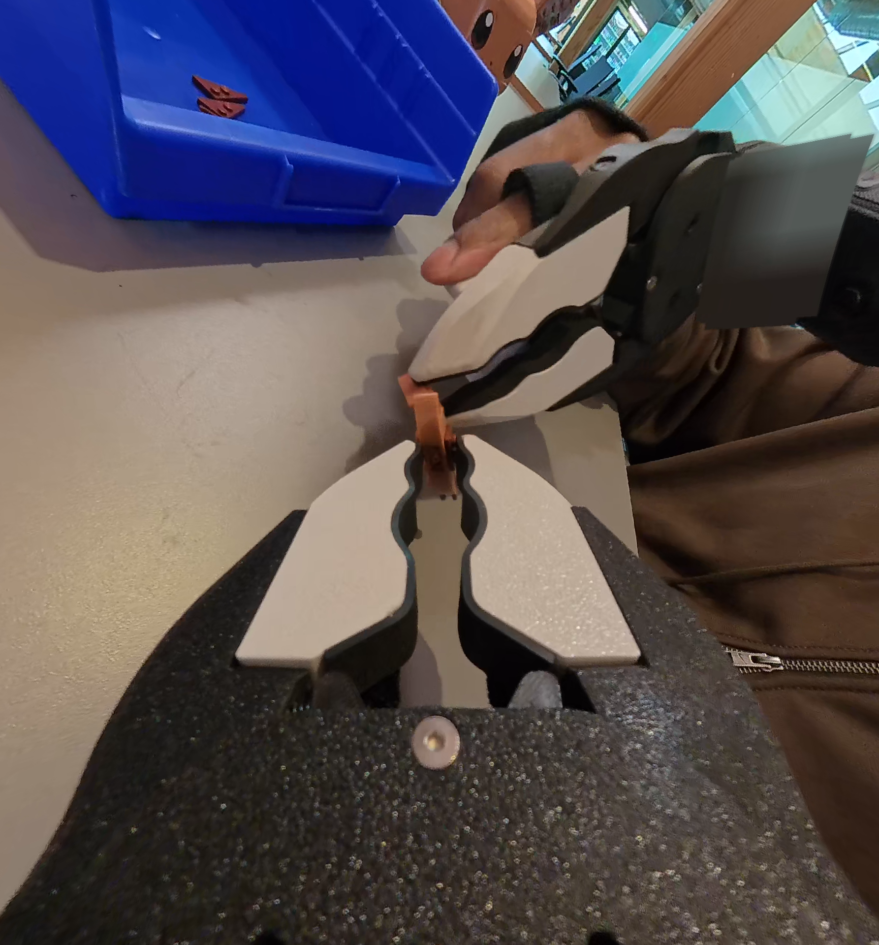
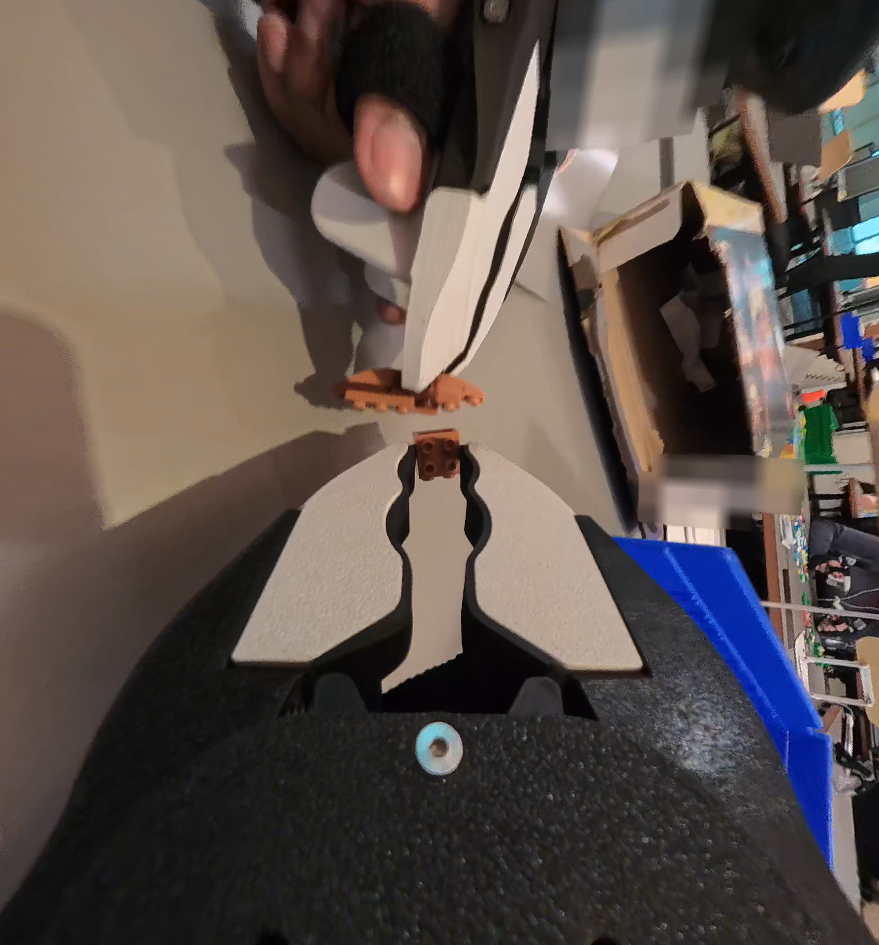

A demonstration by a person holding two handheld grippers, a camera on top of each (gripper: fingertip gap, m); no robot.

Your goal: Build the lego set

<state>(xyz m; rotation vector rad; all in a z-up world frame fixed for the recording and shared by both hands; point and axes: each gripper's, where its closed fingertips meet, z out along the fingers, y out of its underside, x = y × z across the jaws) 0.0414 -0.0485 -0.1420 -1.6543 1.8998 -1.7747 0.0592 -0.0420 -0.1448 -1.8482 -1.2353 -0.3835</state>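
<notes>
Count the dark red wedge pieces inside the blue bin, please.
2: both lie touching on the blue bin floor, one wedge piece just behind the other. Others may be hidden.

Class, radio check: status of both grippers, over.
Left gripper clamps orange brick assembly. Right gripper clamps small brown brick, just short of it. Blue bin aside.

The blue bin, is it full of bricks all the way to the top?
No, the blue bin is almost empty: only two small dark red pieces lie on its floor.
</notes>
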